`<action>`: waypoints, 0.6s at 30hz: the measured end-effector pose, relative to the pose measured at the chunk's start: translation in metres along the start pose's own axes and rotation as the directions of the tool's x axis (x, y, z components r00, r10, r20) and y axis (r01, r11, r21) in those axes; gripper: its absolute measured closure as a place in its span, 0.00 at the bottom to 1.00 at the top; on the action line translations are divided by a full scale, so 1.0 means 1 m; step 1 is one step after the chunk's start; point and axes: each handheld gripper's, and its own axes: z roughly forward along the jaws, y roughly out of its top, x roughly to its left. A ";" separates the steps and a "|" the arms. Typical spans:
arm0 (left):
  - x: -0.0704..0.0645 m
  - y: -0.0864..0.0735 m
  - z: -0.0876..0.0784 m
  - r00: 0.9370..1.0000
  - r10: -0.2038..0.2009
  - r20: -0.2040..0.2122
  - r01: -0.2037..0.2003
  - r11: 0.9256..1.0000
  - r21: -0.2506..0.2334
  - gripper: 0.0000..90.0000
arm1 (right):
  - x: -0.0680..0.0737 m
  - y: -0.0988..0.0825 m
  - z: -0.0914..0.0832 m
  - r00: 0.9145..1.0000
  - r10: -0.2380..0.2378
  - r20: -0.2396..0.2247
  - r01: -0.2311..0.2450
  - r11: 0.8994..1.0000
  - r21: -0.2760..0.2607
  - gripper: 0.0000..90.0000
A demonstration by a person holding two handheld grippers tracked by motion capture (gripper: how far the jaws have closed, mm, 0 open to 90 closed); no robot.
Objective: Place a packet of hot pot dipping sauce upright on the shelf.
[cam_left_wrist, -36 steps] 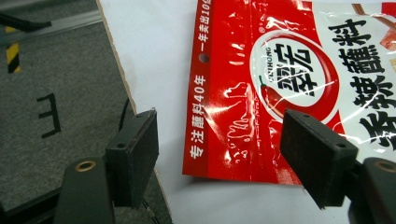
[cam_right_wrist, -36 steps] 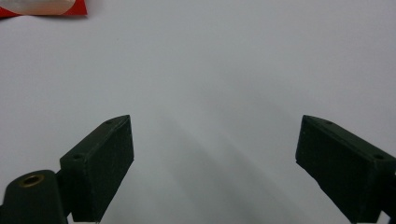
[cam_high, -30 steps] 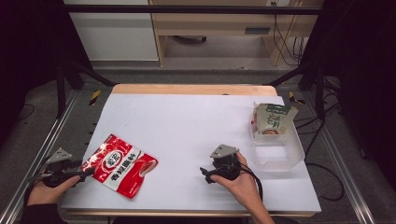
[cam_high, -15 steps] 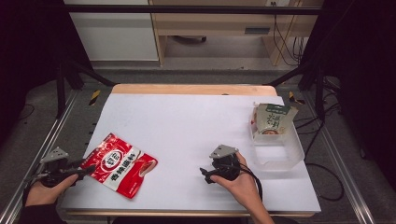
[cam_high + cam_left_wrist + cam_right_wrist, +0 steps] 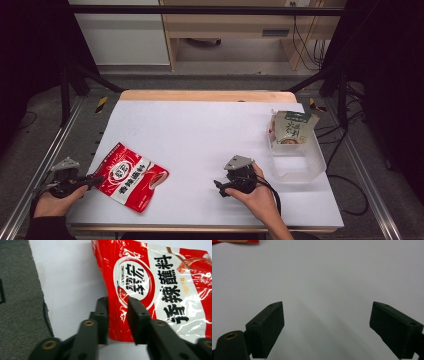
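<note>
A red seasoning packet (image 5: 131, 176) with white print lies flat at the table's front left. My left gripper (image 5: 97, 178) reaches its left corner from the table's edge. In the left gripper view the jaws (image 5: 117, 301) have just been closing and stand a narrow gap apart, with the packet's (image 5: 162, 282) left edge between them. One jaw is beside that edge and the other lies over the red film. My right gripper (image 5: 220, 186) rests near the front middle of the table, held in a hand. Its jaws (image 5: 327, 304) are wide open over bare white surface.
A clear plastic bin (image 5: 300, 160) stands at the right side of the table, with a green and white packet (image 5: 291, 127) leaning in its far end. The white table top (image 5: 210, 130) ends in a wooden far edge. A strip of the red packet (image 5: 234, 241) peeks in at the top left of the right gripper view.
My left gripper has edged a little toward the red packet and now reaches its left corner. The right hand and its gripper have stayed put.
</note>
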 end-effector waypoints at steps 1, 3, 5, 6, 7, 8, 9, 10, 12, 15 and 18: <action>-0.002 0.002 0.000 1.000 0.009 -0.005 -0.009 1.000 0.001 0.86 | 0.000 0.000 0.000 1.000 -0.002 -0.001 0.002 1.000 0.000 0.14; -0.003 0.004 -0.002 1.000 0.014 -0.014 -0.014 1.000 -0.013 0.93 | 0.000 0.000 0.000 1.000 -0.006 0.000 0.006 1.000 0.000 0.15; -0.006 0.007 -0.005 1.000 0.023 -0.015 -0.023 0.999 -0.023 0.97 | 0.000 0.000 -0.001 1.000 -0.005 0.003 0.005 1.000 -0.002 0.15; -0.007 0.009 -0.007 0.999 0.029 -0.013 -0.029 0.999 -0.030 0.98 | 0.000 0.000 -0.001 1.000 -0.005 0.003 0.005 1.000 -0.003 0.15; -0.009 0.011 -0.009 0.999 0.038 -0.016 -0.038 0.998 -0.041 0.99 | 0.000 0.000 -0.001 1.000 -0.005 0.003 0.005 1.000 -0.003 0.15; -0.012 0.013 -0.010 0.999 0.045 -0.018 -0.045 0.998 -0.049 1.00 | 0.000 0.000 -0.001 1.000 -0.005 0.003 0.005 1.000 -0.003 0.15; -0.013 0.015 -0.012 0.998 0.053 -0.016 -0.054 0.997 -0.053 1.00 | 0.000 0.000 -0.001 1.000 -0.009 0.002 0.009 1.000 -0.005 0.15; -0.016 0.018 -0.013 0.998 0.064 -0.020 -0.065 0.996 -0.066 1.00 | 0.000 0.000 -0.001 1.000 -0.010 0.003 0.010 1.000 -0.008 0.15; -0.022 0.023 -0.016 0.996 0.088 -0.023 -0.089 0.994 -0.069 1.00 | 0.001 0.000 -0.002 1.000 -0.012 0.004 0.012 1.000 -0.009 0.15; -0.030 0.029 -0.020 0.993 0.119 -0.028 -0.121 0.989 -0.082 1.00 | 0.000 0.000 -0.002 1.000 -0.011 0.006 0.011 1.000 -0.011 0.15; -0.036 0.036 -0.025 0.988 0.150 -0.035 -0.153 0.984 -0.094 1.00 | -0.001 0.000 -0.003 1.000 -0.010 0.009 0.010 1.000 -0.015 0.15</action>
